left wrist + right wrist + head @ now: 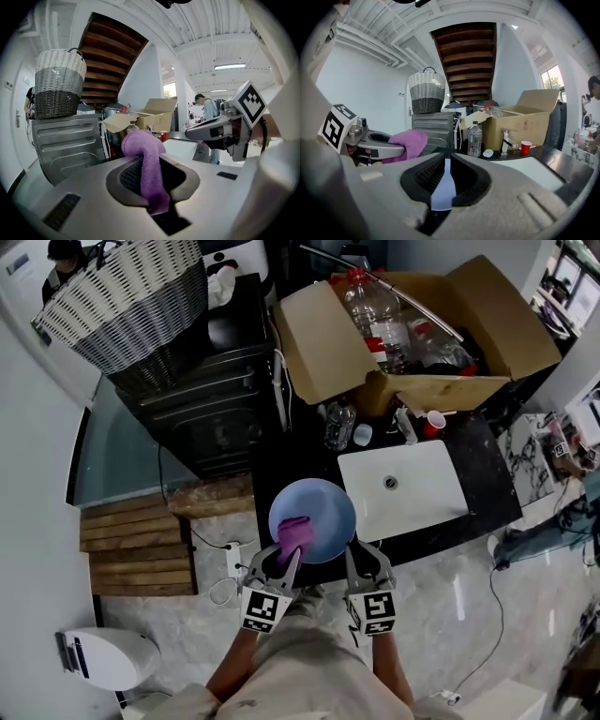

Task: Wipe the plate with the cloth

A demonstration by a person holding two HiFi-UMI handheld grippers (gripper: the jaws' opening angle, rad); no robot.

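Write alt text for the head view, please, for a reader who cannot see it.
From above, the right gripper clamps the rim of a pale blue plate while the left gripper holds a purple cloth over it, beside a white sink on a black counter.

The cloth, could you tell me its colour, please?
The cloth is purple; left gripper view shows it best.

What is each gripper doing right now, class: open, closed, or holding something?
Left gripper: jaws closed on the purple cloth.
Right gripper: jaws closed on the rim of the blue plate.
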